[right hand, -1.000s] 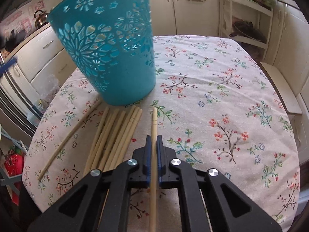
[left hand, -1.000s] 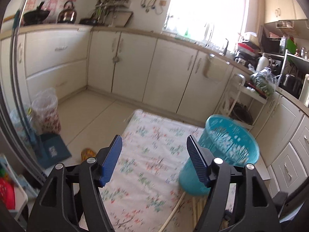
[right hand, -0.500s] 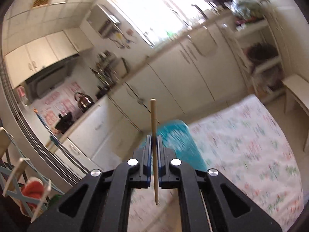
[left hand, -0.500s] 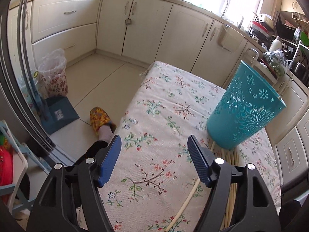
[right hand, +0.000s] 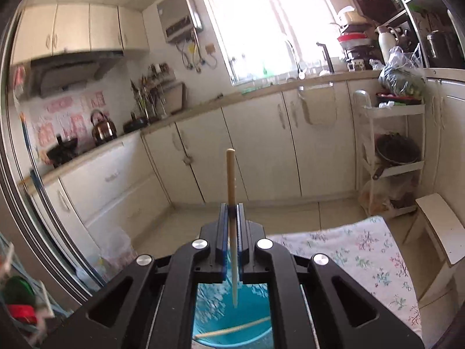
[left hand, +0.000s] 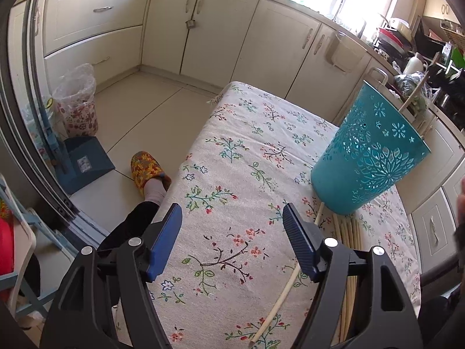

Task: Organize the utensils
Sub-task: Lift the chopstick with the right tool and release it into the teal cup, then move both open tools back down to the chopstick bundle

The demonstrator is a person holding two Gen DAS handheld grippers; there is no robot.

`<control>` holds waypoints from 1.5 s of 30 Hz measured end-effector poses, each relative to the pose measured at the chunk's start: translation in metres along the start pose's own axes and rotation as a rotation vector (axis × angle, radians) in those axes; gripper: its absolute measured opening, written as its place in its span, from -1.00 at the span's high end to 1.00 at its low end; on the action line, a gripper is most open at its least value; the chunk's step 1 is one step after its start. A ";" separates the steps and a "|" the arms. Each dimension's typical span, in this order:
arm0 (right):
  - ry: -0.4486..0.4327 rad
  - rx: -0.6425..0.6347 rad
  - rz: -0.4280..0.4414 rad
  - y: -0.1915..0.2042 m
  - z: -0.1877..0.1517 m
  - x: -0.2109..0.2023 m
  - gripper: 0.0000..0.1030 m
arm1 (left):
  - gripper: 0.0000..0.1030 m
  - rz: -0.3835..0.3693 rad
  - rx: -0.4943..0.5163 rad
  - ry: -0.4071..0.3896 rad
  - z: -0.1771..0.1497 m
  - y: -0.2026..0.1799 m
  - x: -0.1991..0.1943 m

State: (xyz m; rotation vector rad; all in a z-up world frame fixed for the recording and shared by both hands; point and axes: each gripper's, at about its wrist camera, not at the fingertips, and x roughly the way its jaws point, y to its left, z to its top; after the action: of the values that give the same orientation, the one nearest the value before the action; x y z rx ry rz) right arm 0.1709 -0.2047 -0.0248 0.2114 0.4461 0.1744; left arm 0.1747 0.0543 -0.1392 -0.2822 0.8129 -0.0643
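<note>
My right gripper [right hand: 231,212] is shut on a wooden chopstick [right hand: 231,174], held upright with its thin tip down over the open mouth of the teal cutout bucket [right hand: 226,320]. One chopstick [right hand: 232,331] lies inside that bucket. In the left wrist view the teal bucket [left hand: 369,157] stands on the floral tablecloth [left hand: 238,174], with a chopstick [left hand: 412,96] sticking out of its top. A bundle of chopsticks [left hand: 350,250] and one pale loose stick [left hand: 279,299] lie in front of it. My left gripper [left hand: 232,226] is open and empty above the cloth.
Cream kitchen cabinets [left hand: 221,35] line the walls. A slippered foot [left hand: 148,171], a blue dustpan [left hand: 84,163] and a lined waste bin [left hand: 77,99] are on the floor left of the table. A white shelf rack [right hand: 392,151] stands at the right.
My right gripper has lifted the chopstick off the table, turned it upright and brought it over the bucket. My left gripper has tilted down toward the table and stayed open.
</note>
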 end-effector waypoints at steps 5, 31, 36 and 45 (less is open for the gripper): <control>0.075 0.013 0.004 -0.009 -0.023 0.003 0.69 | -0.34 0.003 0.074 0.056 -0.009 -0.014 0.008; 0.506 0.021 -0.129 -0.040 -0.178 0.007 0.53 | -0.51 -0.117 0.168 0.217 -0.018 -0.048 0.010; 0.507 0.002 -0.136 -0.040 -0.178 0.007 0.53 | -0.51 -0.159 0.170 0.266 -0.030 -0.044 0.020; 0.515 0.030 -0.135 -0.049 -0.178 0.006 0.53 | -0.58 -0.337 0.231 0.334 -0.053 -0.063 0.009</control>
State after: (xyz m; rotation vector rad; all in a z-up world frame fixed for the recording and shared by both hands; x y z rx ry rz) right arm 0.1027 -0.2211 -0.1954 0.1637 0.9726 0.0878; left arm 0.1451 -0.0192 -0.1631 -0.1889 1.0720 -0.5299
